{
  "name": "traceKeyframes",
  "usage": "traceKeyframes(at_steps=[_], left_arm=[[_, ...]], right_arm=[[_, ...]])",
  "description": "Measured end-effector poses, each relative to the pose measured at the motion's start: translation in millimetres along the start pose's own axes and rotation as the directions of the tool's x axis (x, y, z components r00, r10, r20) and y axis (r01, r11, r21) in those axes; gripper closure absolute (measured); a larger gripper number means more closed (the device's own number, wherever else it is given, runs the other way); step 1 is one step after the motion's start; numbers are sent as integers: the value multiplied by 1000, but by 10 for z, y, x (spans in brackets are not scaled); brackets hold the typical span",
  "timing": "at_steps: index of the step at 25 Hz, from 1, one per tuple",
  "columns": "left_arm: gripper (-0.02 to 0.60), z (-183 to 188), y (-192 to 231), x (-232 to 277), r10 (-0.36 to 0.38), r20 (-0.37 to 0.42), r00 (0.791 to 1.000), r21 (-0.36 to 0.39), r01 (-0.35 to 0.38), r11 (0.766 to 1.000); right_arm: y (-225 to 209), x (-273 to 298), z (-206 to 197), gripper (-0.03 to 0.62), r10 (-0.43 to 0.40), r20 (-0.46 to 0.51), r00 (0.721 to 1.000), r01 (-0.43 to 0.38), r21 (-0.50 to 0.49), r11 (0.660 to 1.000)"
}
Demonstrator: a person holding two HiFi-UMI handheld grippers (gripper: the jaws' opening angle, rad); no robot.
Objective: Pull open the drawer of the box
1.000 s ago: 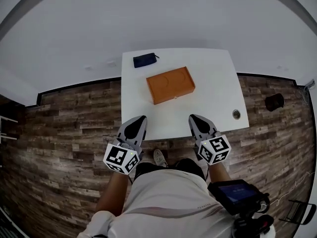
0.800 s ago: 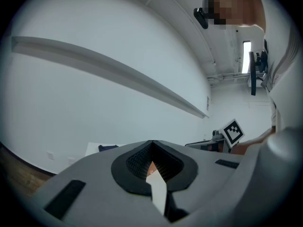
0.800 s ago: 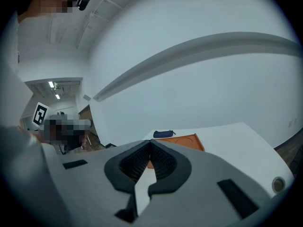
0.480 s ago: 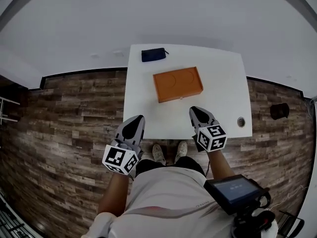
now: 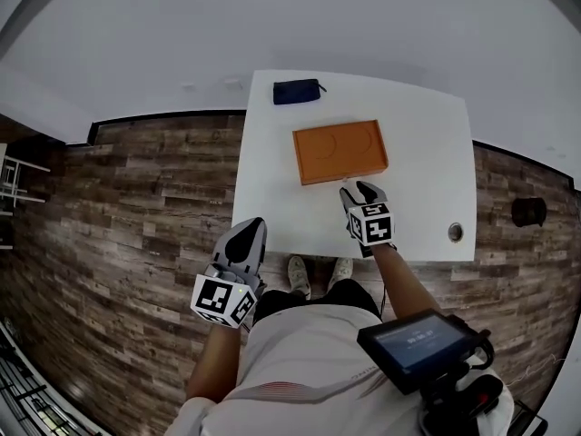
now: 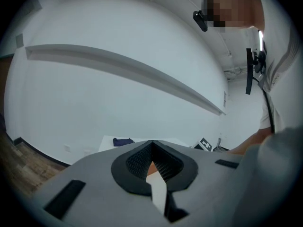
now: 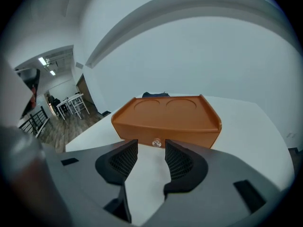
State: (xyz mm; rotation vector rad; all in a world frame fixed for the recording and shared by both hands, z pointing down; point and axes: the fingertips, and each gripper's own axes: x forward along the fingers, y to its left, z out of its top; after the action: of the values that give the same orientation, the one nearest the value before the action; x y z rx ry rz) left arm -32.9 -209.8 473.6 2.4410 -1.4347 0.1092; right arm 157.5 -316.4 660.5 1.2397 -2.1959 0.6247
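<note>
An orange box (image 5: 340, 151) with two round dents in its lid lies on the white table (image 5: 427, 153). Its drawer front faces me, with a small clear knob (image 7: 156, 143) in the middle. My right gripper (image 5: 352, 189) is just in front of that knob. Its jaws have just been opening and stand apart with nothing between them; in the right gripper view (image 7: 151, 150) the knob sits just beyond the gap. My left gripper (image 5: 247, 230) hovers at the table's near left edge. Its pads (image 6: 142, 161) meet at the tips and hold nothing.
A dark blue pouch (image 5: 297, 91) lies at the table's far edge behind the box. A round hole (image 5: 455, 232) sits near the table's front right corner. A black object (image 5: 528, 212) stands on the wooden floor to the right. A screen device (image 5: 418, 341) hangs at my chest.
My right gripper moved forward and down to the box's drawer front, and its jaws went from shut to open. The left gripper stayed near the table's front edge.
</note>
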Motion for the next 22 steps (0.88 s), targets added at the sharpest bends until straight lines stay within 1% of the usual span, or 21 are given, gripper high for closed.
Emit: traceKeyframes(at_steps=[2,4,7,9,13,16,17,18,19,22], left_arm=[[572,-39,52,15,17,-13,1000,-12,-17,1000],[572,-80,72,-6,31,-20,999,-25,-31,999],[572,-133,95,18,43,-31,999,-36,-44,998],[572,-151,96,39,50,-36,998,-43,-52,998],[572,-176,13,32,54,-38,998,-42,-55,998],[572,-183,4,42,51,-40,998,-40,-53,998],[572,-181,11,50,49,-39,998,-39,-50,998],[572,-179,17,59,45,-39,998,-38,-47,998],[572,-176,20,65,42,-38,998,-37,-44,998],[572,-167,3,73,37,-40,998,-32,-39,999]], right_arm=[[-25,175,-70,421,-4,-37,999,4,0,1000],[-23,292,-134,421,-7,-63,998,8,21,1000],[-85,422,-186,421,-49,-93,994,53,47,997],[-118,457,-187,421,-66,-92,994,71,54,996],[-127,395,-160,421,-57,-67,996,62,78,995],[-125,380,-169,422,-60,-76,995,67,88,994],[-127,384,-176,437,-65,-80,995,72,87,994],[-131,387,-182,471,-71,-83,994,79,88,993],[-131,388,-186,485,-76,-84,994,83,87,993],[-119,395,-182,494,-78,-83,993,85,90,992]])
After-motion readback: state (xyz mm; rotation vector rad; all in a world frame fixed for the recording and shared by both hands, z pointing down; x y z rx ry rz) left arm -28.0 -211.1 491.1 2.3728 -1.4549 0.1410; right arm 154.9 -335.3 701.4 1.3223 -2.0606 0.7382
